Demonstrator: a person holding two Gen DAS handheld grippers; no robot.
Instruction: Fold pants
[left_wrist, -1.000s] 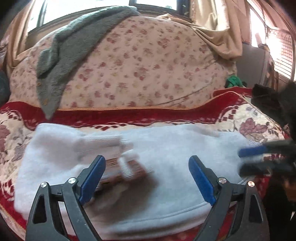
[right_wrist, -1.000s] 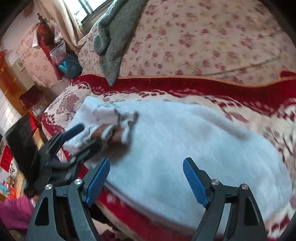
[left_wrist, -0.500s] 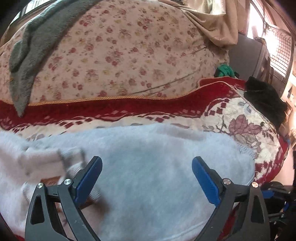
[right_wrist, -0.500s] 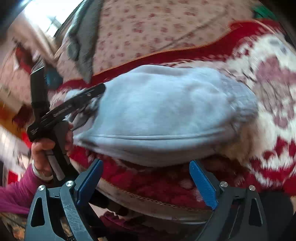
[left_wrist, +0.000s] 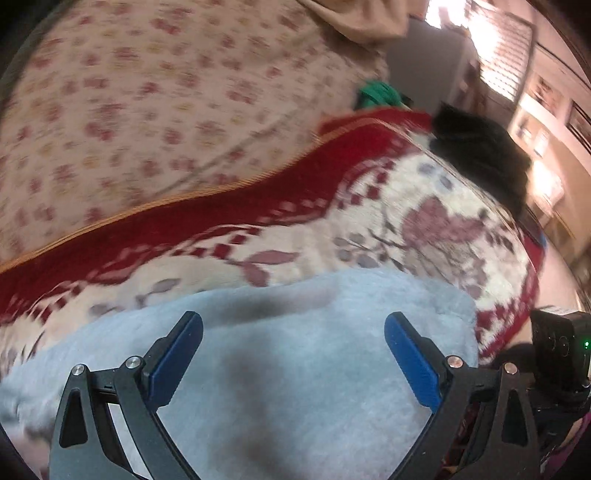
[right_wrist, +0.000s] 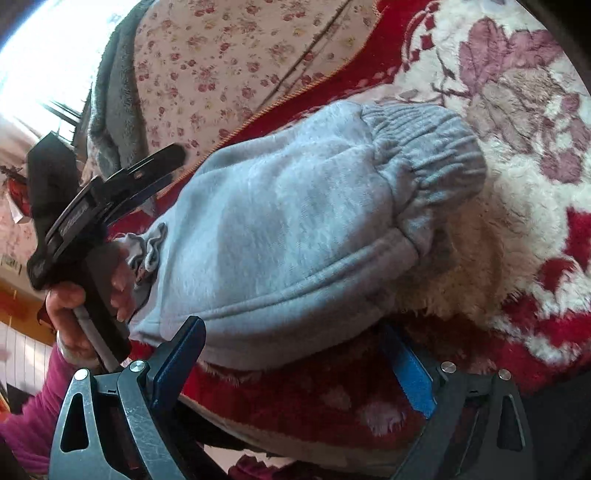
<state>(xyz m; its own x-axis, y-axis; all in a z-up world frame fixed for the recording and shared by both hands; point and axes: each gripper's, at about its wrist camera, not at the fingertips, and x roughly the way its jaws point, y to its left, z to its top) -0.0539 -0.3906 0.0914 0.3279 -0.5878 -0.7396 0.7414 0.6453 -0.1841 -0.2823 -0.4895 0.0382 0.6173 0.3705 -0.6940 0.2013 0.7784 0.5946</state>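
The pale grey fleece pants (right_wrist: 295, 221) lie folded on the red and cream blanket (right_wrist: 517, 221), with a wide ribbed band (right_wrist: 424, 147) at their right end and small gathered cuffs (right_wrist: 147, 247) at their left. My left gripper (left_wrist: 293, 328) hovers open over the right half of the pants (left_wrist: 277, 369), nothing between its blue pads (left_wrist: 184, 339). The right wrist view shows the left gripper (right_wrist: 166, 170) side-on, held by a hand (right_wrist: 70, 306) in a magenta sleeve. My right gripper (right_wrist: 295, 343) stands open at the pants' near edge, gripping nothing.
A floral back cushion (left_wrist: 147, 110) rises behind the blanket (left_wrist: 424, 221), with a grey fleece garment (right_wrist: 114, 92) draped over it. A black cloth (left_wrist: 480, 147) and a green item (left_wrist: 380, 92) sit at the sofa's right end. The right gripper's camera body (left_wrist: 557, 347) shows at right.
Both jaws opened wider. The left gripper swept right along the pants, away from the cuffs. The right gripper rolled and sank to the pants' near edge by the ribbed band.
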